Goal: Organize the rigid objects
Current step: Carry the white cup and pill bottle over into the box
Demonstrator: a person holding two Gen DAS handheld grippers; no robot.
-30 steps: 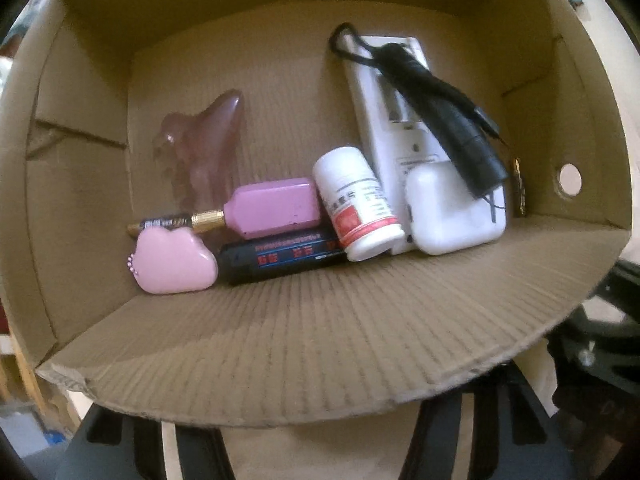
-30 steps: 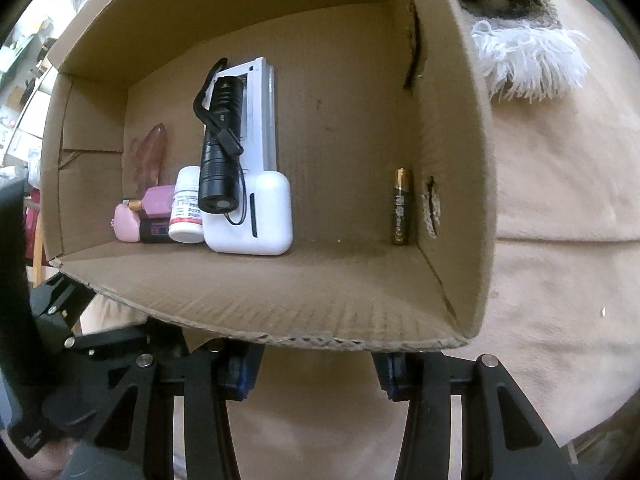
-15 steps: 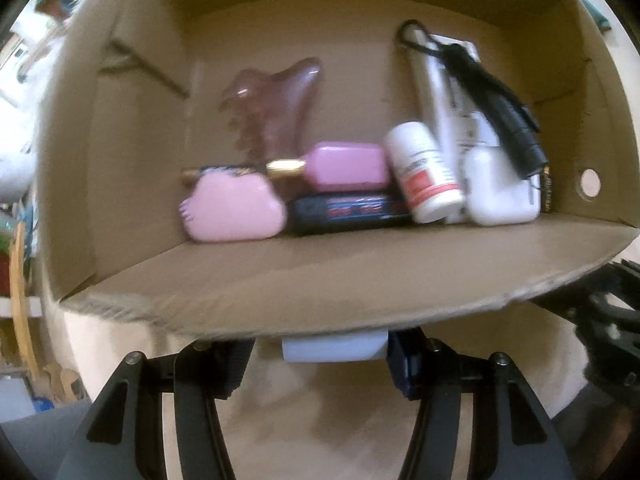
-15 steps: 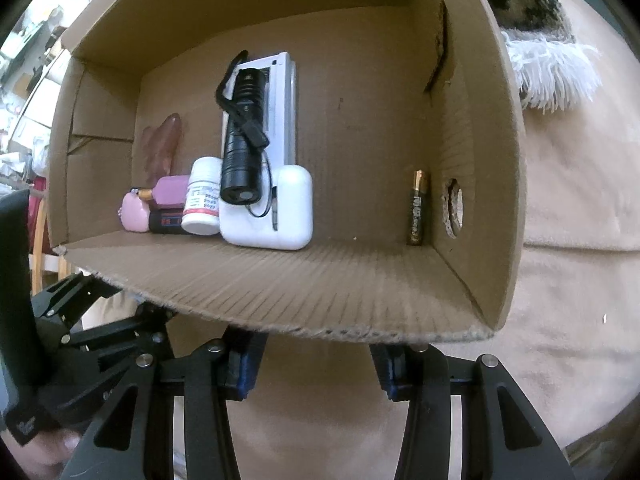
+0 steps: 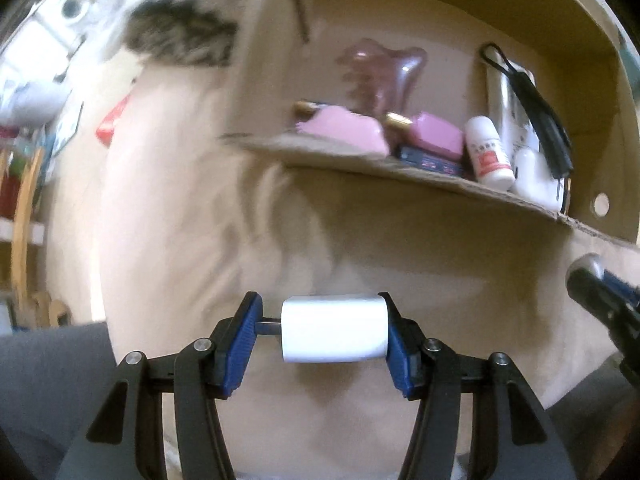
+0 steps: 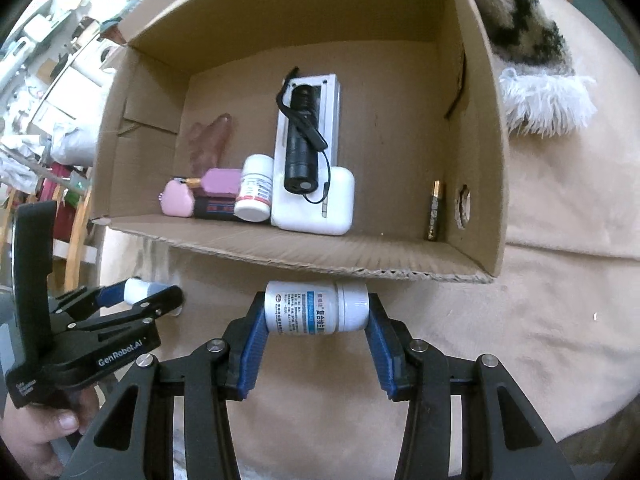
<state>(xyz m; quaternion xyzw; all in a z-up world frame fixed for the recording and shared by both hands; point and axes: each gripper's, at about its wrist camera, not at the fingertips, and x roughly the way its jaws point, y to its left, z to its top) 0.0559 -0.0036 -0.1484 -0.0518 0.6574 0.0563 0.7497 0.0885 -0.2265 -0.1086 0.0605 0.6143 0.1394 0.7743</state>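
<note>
My left gripper (image 5: 322,330) is shut on a white plug adapter (image 5: 334,330), its metal prongs against the left pad; it hangs over beige cloth, below and left of the cardboard box (image 5: 400,176). From the right wrist view the left gripper (image 6: 138,294) sits at lower left with the white adapter (image 6: 134,290) in it. My right gripper (image 6: 316,314) is shut on a white pill bottle (image 6: 316,312) lying sideways, just in front of the box's near flap (image 6: 320,254). Inside the box lie a black flashlight (image 6: 302,140), white charger (image 6: 316,208), small pill bottle (image 6: 254,190), pink items and a battery (image 6: 434,210).
Beige cloth (image 6: 540,300) covers the surface around the box. A fluffy black-and-white throw (image 6: 528,60) lies at the box's right side. A red item (image 5: 112,122) rests on the cloth to the left. A hand (image 6: 36,436) holds the left gripper's handle. Cluttered shelves stand at far left.
The left gripper has swung left and back from above the box, so its white adapter and the cloth now show. The right gripper has pulled up and back, revealing the pill bottle it holds.
</note>
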